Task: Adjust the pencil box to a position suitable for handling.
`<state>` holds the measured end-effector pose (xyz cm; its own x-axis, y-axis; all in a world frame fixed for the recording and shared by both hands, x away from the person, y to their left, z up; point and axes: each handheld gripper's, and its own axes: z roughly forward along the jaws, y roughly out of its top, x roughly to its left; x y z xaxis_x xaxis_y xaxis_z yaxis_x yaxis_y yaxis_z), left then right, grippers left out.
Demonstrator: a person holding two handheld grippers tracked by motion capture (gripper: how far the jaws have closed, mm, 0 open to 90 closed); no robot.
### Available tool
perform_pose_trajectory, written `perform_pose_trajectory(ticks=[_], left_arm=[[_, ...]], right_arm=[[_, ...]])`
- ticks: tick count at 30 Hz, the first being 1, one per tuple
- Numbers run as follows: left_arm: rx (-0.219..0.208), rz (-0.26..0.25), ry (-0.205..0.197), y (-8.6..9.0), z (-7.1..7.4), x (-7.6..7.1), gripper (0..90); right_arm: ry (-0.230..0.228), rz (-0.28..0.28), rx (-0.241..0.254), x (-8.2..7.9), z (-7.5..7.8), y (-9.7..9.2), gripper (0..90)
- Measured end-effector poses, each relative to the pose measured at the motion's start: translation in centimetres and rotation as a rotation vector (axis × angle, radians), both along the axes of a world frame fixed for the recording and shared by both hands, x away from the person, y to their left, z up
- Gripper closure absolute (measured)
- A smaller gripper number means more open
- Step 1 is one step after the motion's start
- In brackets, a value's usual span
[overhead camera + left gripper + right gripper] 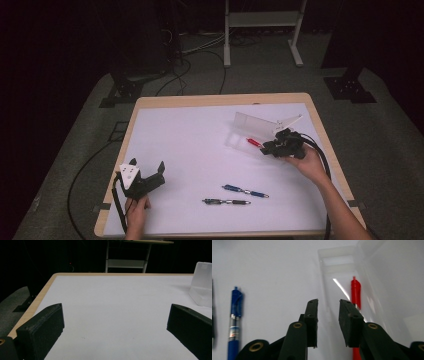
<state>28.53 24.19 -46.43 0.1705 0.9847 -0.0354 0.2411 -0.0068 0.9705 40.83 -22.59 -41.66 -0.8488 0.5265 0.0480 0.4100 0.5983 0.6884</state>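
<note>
A person sits at a tabletop covered by a white sheet with a wooden rim showing around it, holding a claw in each hand; the left claw hovers over the near left corner, its jaws spread wide with nothing between them, and in the left gripper view they frame only bare white surface, with the corner of a clear plastic box at the far right.

The right claw reaches to the clear plastic box on the right side of the tabletop, whose lid stands open and tilted back; its jaws stand a narrow gap apart and hold nothing (in the right gripper view the box's near wall shows through that gap).

A red pen lies inside the box, along its length, just beside the right-hand jaw in that view and partly hidden behind it; whether the jaw touches the pen cannot be told.

A blue pen lies on the sheet outside the box, near the front edge; a black pen lies just in front of it, roughly parallel, the two close together but apart; both are well apart from the left claw.
</note>
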Motion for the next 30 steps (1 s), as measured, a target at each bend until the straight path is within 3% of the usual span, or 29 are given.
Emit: perform_pose_trajectory(ticks=[9,17,30], left_arm=[[0.0,-0.001,-0.002,0.0,0.0,0.0,0.4],[0.004,-0.001,-0.002,0.0,0.0,0.0,0.3],[-0.008,-0.003,-0.007,0.1,0.0,0.0,0.4]], right_arm=[[-0.008,0.053,0.043,-2.8,0.4,0.9,60.3],[-0.018,0.108,0.042,-5.3,0.2,2.2,58.5],[0.013,0.161,0.05,-7.2,-0.7,3.4,56.0]])
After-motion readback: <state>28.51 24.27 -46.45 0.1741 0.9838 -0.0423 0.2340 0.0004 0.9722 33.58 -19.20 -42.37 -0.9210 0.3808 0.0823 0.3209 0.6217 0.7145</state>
